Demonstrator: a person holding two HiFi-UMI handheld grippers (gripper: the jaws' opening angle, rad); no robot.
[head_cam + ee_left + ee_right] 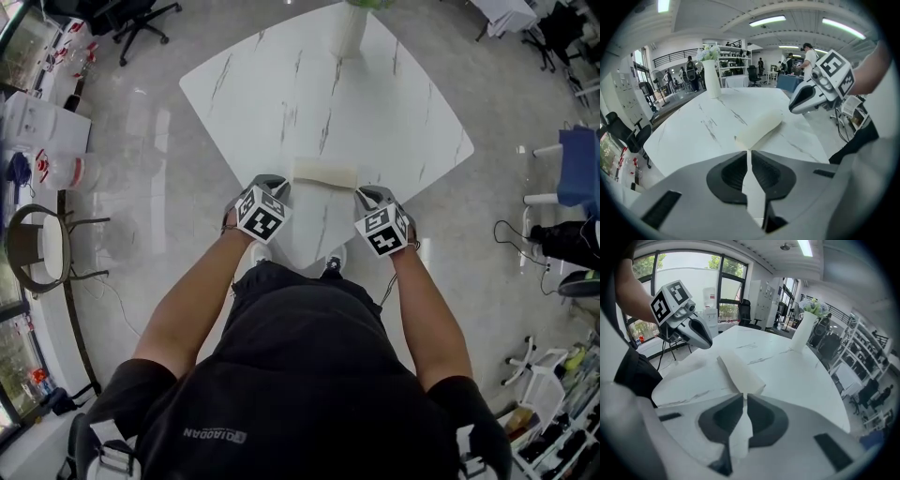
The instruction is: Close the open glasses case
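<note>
While I hold both grippers at the near edge of the table (375, 103), cream glasses case (324, 173) lying between them, left gripper (272, 180) jaws pressed together (nothing inside), right gripper (370, 192) likewise.

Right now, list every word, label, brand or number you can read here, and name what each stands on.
"QIAODAN": grey print on the person's black shirt, upside down in the head view.
Left gripper and right gripper: cubes carry square marker patterns, no letters.
Cream oblong glasses case: no print visible.
White boxes at the left edge: red marks too small to read.
</note>
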